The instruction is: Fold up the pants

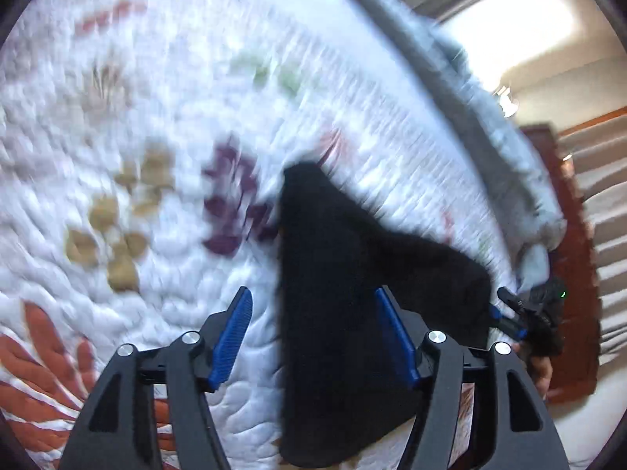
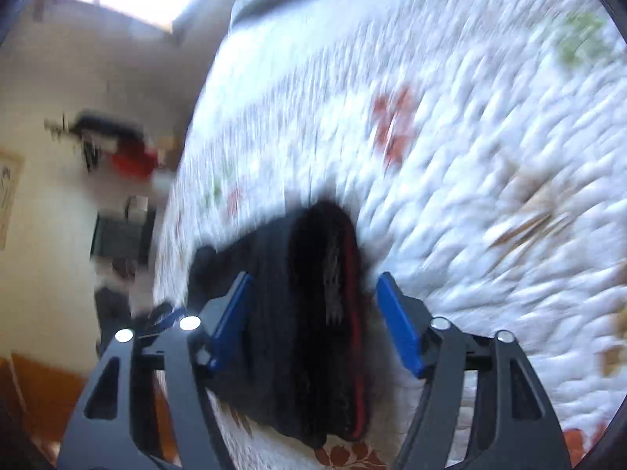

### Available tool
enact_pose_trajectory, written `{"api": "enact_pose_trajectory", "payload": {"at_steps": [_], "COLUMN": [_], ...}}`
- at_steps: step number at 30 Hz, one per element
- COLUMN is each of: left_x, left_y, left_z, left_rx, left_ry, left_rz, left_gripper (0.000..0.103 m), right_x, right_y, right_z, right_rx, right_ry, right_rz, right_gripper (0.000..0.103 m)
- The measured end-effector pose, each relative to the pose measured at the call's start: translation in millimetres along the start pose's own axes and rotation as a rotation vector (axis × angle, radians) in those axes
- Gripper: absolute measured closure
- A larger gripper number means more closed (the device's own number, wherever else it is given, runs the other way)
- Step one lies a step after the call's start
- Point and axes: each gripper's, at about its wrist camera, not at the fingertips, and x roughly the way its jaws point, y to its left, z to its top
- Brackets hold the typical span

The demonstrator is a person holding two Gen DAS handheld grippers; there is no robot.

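Observation:
The black pants (image 1: pixel 352 274) lie bunched on a white quilted bedspread (image 1: pixel 156 117) with a leaf print. In the left wrist view my left gripper (image 1: pixel 313 337) is open, its blue pads wide apart, with the pants between and under the right pad. The right gripper (image 1: pixel 509 313) shows at the pants' right end. In the right wrist view my right gripper (image 2: pixel 313 325) is open around a folded stack of the pants (image 2: pixel 313 313), which shows a red stripe. Both views are blurred by motion.
A grey fluffy blanket (image 1: pixel 490 90) lies along the bed's far edge. A brown wooden bed frame (image 1: pixel 568 235) and a bright window (image 1: pixel 509 23) are at the right. A room with dark furniture (image 2: pixel 121 235) and a red object (image 2: pixel 133 160) shows beyond the bed.

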Motion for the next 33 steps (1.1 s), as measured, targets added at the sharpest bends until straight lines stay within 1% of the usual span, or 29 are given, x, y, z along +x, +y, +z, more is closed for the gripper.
{"api": "enact_pose_trajectory", "payload": {"at_steps": [1,2,3,4,5,6,8,9,10,11,12,13,14,16,17,18,19,20,22,23,25,27,28,29,30,31,33], "left_x": [-6,-10,-9,-5,5,16,43,55,63,76,84,88,88,83,75,64,52,32,5,-2,-11,-7,1,10,18,23,26], "left_y": [-5,-16,-23,-30,-34,-35,-38,-33,-25,-22,-16,-8,0,2,3,2,-1,-6,-15,-18,-17,-15,-12,-10,-7,-5,0], "left_z": [2,7,11,14,17,20,27,29,31,32,32,35,37,41,41,39,36,29,8,-2,-26,-49,-58,-64,-68,-72,-74], "left_rx": [0.009,0.030,0.050,0.065,0.060,0.048,0.019,-0.006,-0.026,-0.052,-0.073,-0.094,-0.122,-0.151,-0.159,-0.155,-0.140,-0.108,-0.052,-0.032,-0.015,-0.005,-0.014,-0.025,-0.029,-0.029,-0.049], "left_ry": [-0.024,-0.050,-0.058,-0.048,-0.023,-0.006,0.024,0.041,0.055,0.069,0.071,0.074,0.068,0.046,0.030,0.008,-0.016,-0.038,-0.067,-0.071,-0.063,-0.032,-0.013,0.012,0.026,0.027,0.022], "left_rz": [-0.031,-0.077,-0.114,-0.164,-0.231,-0.266,-0.287,-0.284,-0.275,-0.254,-0.234,-0.227,-0.245,-0.267,-0.274,-0.270,-0.271,-0.289,-0.292,-0.294,-0.297,-0.307,-0.300,-0.297,-0.292,-0.282,-0.298], "left_gripper": [0.038,0.038,0.038,0.038,0.038,0.038,0.038,0.039,0.039,0.040,0.045,0.048,0.048,0.046,0.044,0.039,0.037,0.036,0.031,0.029,0.028,0.028,0.028,0.028,0.028,0.028,0.029], "right_x": [-8,-12,-14,-11,-3,7,34,43,56,66,69,76,75,71,63,53,36,24,-1,-8,-12,-1,7,14,18,21,19], "right_y": [3,11,23,27,30,36,31,26,15,4,-4,-20,-31,-30,-25,-21,-11,-4,13,24,26,23,13,4,-8,-21,-33], "right_z": [3,8,12,14,16,16,17,15,16,18,16,15,11,10,10,7,2,-4,-22,-33,-59,-74,-80,-83,-85,-86,-87], "right_rx": [-0.011,-0.028,-0.055,-0.059,-0.050,-0.038,0.003,0.026,0.052,0.063,0.076,0.109,0.120,0.106,0.086,0.072,0.045,0.013,-0.058,-0.085,-0.113,-0.104,-0.075,-0.051,-0.030,0.005,0.060], "right_ry": [-0.020,-0.036,-0.050,-0.043,-0.019,0.002,0.052,0.070,0.085,0.091,0.096,0.106,0.111,0.108,0.096,0.082,0.062,0.053,0.052,0.061,0.098,0.125,0.139,0.143,0.143,0.137,0.113], "right_rz": [0.023,0.034,0.051,0.077,0.121,0.145,0.170,0.169,0.142,0.103,0.085,0.075,0.086,0.100,0.109,0.118,0.142,0.158,0.197,0.200,0.207,0.180,0.154,0.133,0.112,0.107,0.128], "right_gripper": [0.049,0.056,0.058,0.060,0.064,0.064,0.066,0.070,0.076,0.089,0.103,0.103,0.103,0.103,0.099,0.095,0.085,0.083,0.083,0.083,0.083,0.082,0.085,0.090,0.102,0.103,0.103]}}
